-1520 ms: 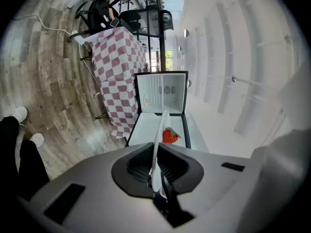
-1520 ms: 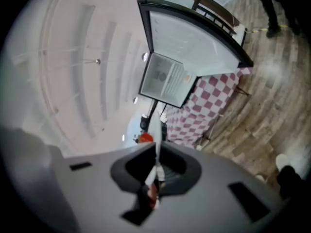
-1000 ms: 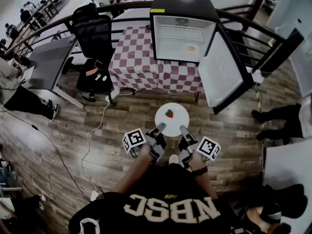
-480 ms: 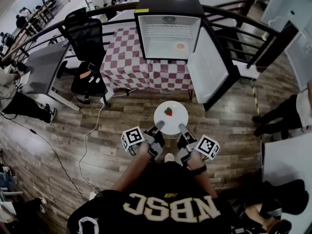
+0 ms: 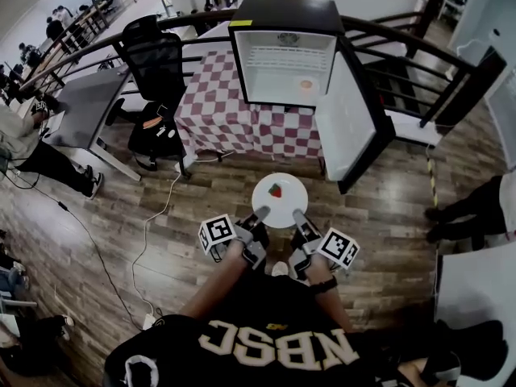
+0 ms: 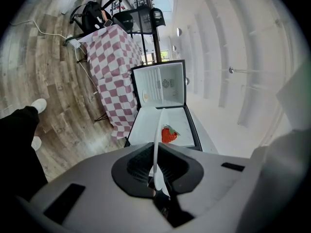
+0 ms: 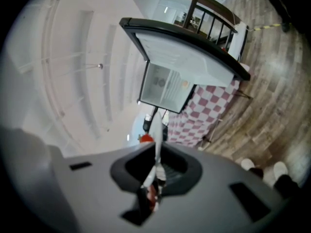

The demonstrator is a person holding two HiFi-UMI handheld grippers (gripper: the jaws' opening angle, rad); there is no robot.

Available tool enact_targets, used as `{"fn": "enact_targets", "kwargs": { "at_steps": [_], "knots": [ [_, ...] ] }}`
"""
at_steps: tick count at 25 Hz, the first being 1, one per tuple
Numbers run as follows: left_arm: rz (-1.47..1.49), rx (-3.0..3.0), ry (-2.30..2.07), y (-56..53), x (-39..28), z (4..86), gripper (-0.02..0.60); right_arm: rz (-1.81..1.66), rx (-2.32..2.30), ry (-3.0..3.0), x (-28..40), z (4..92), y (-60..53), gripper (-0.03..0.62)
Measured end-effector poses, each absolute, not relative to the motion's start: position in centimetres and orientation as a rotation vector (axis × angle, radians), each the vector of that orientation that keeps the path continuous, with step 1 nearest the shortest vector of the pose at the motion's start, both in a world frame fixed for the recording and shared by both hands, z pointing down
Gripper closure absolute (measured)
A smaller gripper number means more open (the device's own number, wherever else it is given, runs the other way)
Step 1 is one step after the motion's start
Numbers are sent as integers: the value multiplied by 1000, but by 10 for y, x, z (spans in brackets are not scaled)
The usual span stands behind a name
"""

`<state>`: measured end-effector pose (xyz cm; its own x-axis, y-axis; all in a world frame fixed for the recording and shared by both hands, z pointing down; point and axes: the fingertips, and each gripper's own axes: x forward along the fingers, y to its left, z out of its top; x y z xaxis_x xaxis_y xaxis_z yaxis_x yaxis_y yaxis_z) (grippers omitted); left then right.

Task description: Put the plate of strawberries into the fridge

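Right, the plate [image 5: 290, 205] is up in the air, a round white one with a single red strawberry [image 5: 276, 189] sitting a little left of its middle. It is carried level above the wooden floor [image 5: 121, 232], in front of the fridge [image 5: 282, 18] but well short of it, not inside.

Both claws have it! The left claw [image 5: 261, 214] is pinching the near-left rim, and the right claw [image 5: 298, 215] is pinching the near-right rim. From the left gripper view the plate shows edge-on as a thin white line running straight up out of the closed jaws, with the strawberry just to its right. The right gripper view gives the same story: jaws pressed together on the thin rim, and the strawberry peeking out on the left of it. The marker cubes sit out to either side of the hands.

Further out, the fridge stands wide open. Its door [image 5: 347, 123] is swung out to the right in the head view, and the white interior faces the person. A small round pale thing [image 5: 305, 85] lies on the lower shelf; what it is cannot be made out. The fridge sits on a table [image 5: 222, 103] draped in a red-and-white checked cloth.

To the left of that stands a black office chair [image 5: 157, 59], and beyond it a grey desk [image 5: 81, 107]. A dark railing [image 5: 411, 47] curves round behind the whole set-up, with a white cable [image 5: 157, 216] trailing across the floorboards on the left.
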<state>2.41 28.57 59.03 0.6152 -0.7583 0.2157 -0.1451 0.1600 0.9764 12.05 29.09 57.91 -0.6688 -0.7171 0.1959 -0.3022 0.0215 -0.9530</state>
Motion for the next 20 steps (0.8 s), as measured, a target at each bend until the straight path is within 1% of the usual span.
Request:
{"fn": "enact_targets", "kwargs": {
  "at_steps": [8,14,20],
  "knots": [
    [-544,1352,-822,258,18,604,548,-1723,-1092,1943,113,596,269,557],
    [-497,1392,-771,203,30,603,548,-1689,-1139,1871,127,598,216,557],
    [-461,1382,-758,123,9,606,548,-1691,-1181,1852,105,600,143,557]
  ]
}}
